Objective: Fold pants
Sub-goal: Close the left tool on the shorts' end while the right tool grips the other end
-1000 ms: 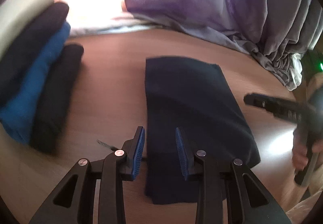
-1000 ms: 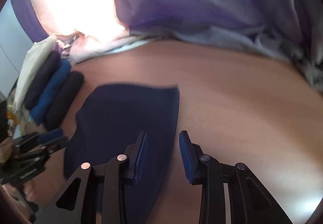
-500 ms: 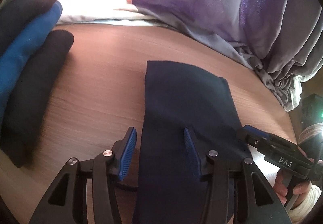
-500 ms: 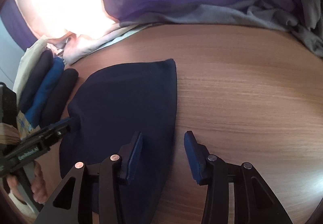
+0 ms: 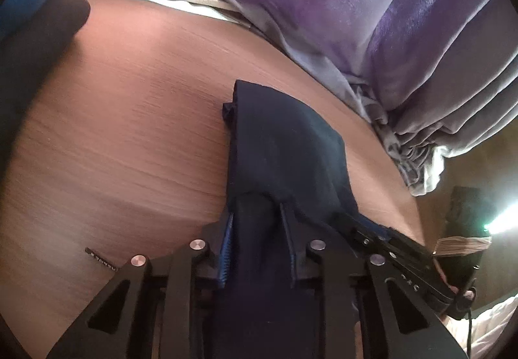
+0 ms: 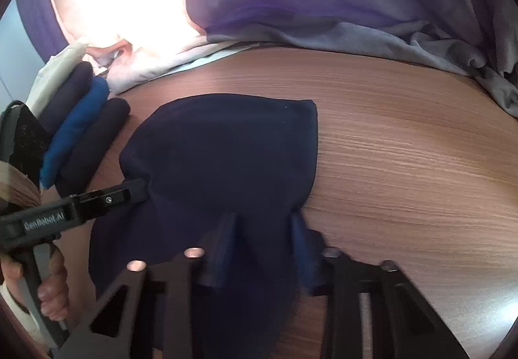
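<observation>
The dark navy pants [image 5: 285,145] lie folded into a long strip on the wooden table [image 5: 129,119]; they also show in the right wrist view [image 6: 226,151]. My left gripper [image 5: 259,216] straddles the near left edge of the pants, with cloth between its fingers, jaws still apart. My right gripper [image 6: 264,223] straddles the near right edge the same way, cloth bunched between the blue pads. The left gripper also shows in the right wrist view [image 6: 142,190], touching the pants' left edge.
A stack of folded clothes, cream, dark navy, blue and black [image 6: 81,132], lies at the left. Purple and grey curtains [image 5: 372,18] hang behind the table's far edge. A small dark tag [image 5: 100,260] lies on the wood near my left gripper.
Both grippers have moved forward and down onto the near end of the pants. Cloth now sits between the fingers of each, and the near edge is bunched.
</observation>
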`<state>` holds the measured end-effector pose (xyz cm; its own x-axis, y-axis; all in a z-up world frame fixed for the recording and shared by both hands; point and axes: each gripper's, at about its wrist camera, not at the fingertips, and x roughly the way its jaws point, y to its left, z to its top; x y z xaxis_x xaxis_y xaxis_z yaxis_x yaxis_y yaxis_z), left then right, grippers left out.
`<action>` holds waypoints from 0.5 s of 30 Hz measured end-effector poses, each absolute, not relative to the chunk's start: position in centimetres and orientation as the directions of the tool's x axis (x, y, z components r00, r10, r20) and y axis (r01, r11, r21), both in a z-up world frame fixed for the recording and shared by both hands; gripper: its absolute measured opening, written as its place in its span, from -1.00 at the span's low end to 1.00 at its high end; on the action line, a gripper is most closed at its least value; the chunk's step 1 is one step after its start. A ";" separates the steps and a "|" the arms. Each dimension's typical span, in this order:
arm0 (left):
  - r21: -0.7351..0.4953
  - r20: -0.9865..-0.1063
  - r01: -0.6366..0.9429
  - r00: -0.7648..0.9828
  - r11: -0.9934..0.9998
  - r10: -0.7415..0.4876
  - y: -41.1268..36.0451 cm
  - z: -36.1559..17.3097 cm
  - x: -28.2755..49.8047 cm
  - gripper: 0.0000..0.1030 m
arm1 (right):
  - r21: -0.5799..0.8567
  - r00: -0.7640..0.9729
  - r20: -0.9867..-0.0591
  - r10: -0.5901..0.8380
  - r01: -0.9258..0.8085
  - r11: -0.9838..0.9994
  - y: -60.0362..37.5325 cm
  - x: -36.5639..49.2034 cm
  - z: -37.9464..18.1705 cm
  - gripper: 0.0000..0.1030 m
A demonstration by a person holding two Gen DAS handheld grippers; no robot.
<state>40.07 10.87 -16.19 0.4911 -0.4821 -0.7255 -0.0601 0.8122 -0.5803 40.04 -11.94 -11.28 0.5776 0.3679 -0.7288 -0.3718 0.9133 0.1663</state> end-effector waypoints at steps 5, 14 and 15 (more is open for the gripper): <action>-0.564 -0.733 -0.048 0.488 0.824 -0.473 10.0 -15.5 40.0 -0.71 | 0.203 0.573 -0.731 0.371 -0.335 0.920 -12.8 40.5 -11.2 -0.72; -0.565 -0.725 -0.027 0.494 0.825 -0.480 8.1 -14.1 38.9 -0.81 | 0.191 0.606 -0.717 0.346 -0.306 0.933 -14.3 38.8 -9.4 -0.75; -0.569 -0.725 -0.026 0.487 0.822 -0.486 7.8 -14.3 38.8 -0.80 | 0.189 0.607 -0.718 0.341 -0.301 0.935 -14.6 38.5 -9.3 -0.75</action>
